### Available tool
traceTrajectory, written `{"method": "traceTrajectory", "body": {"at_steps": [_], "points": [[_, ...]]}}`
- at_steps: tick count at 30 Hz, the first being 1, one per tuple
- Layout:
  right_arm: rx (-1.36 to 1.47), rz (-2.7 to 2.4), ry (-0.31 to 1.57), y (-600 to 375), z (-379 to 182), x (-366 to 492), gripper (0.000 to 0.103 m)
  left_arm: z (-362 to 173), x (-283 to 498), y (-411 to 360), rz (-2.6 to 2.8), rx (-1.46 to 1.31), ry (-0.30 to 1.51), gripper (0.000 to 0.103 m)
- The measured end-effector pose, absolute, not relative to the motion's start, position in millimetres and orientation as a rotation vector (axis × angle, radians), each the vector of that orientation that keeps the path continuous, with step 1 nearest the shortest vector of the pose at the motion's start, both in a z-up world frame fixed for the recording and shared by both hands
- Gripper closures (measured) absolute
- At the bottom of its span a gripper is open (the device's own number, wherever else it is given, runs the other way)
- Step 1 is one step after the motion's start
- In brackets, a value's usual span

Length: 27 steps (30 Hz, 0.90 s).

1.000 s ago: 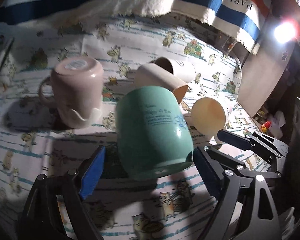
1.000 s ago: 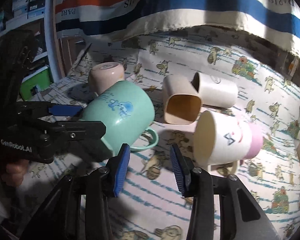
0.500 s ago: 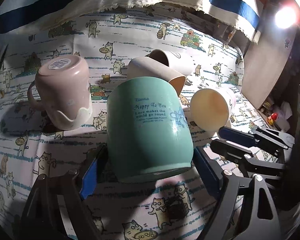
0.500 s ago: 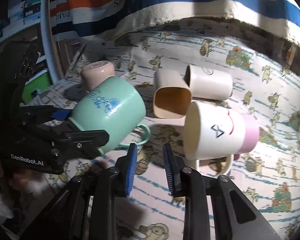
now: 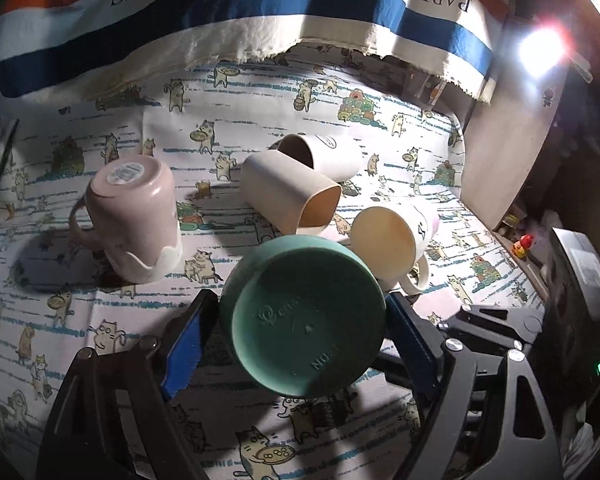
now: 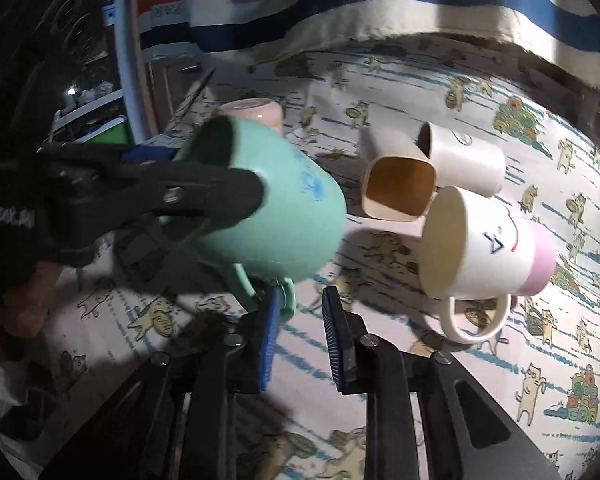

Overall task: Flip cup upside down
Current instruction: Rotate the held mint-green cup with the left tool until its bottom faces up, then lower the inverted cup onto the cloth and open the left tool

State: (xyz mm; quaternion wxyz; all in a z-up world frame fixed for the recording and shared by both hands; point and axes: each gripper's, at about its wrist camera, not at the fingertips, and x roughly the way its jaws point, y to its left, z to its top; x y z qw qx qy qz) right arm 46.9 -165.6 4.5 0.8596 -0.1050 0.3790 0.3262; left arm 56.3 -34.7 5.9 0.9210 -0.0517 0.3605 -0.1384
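Teal cup (image 5: 306, 322) tipped base-up; five cups total.

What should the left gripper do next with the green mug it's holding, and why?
Probably keep tipping the green mug mouth-down, then lower it onto the cloth. The left gripper clamps it off the cloth, base toward its camera, so it's tilted but not yet fully inverted.

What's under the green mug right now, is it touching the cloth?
The green mug hangs tilted in the left gripper, mouth down. The right-wrist view shows only patterned tablecloth and shadow beneath it. The mug hides its own rim, so I cannot tell whether it touches.
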Motion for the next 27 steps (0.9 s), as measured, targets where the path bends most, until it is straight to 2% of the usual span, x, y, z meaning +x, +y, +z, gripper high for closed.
{"method": "traceTrajectory", "body": {"at_steps": [12,18,27], "points": [[-0.173,0.723,0.764,-171,23,33,0.078,13,52,-40,-0.320,-0.094,0.731,0.022],[-0.158,0.702,0.782,-175,17,33,0.062,7,53,-44,-0.333,-0.090,0.756,0.022],[-0.148,0.666,0.785,-186,17,31,0.061,-3,56,-53,-0.351,-0.067,0.772,0.022]]}}
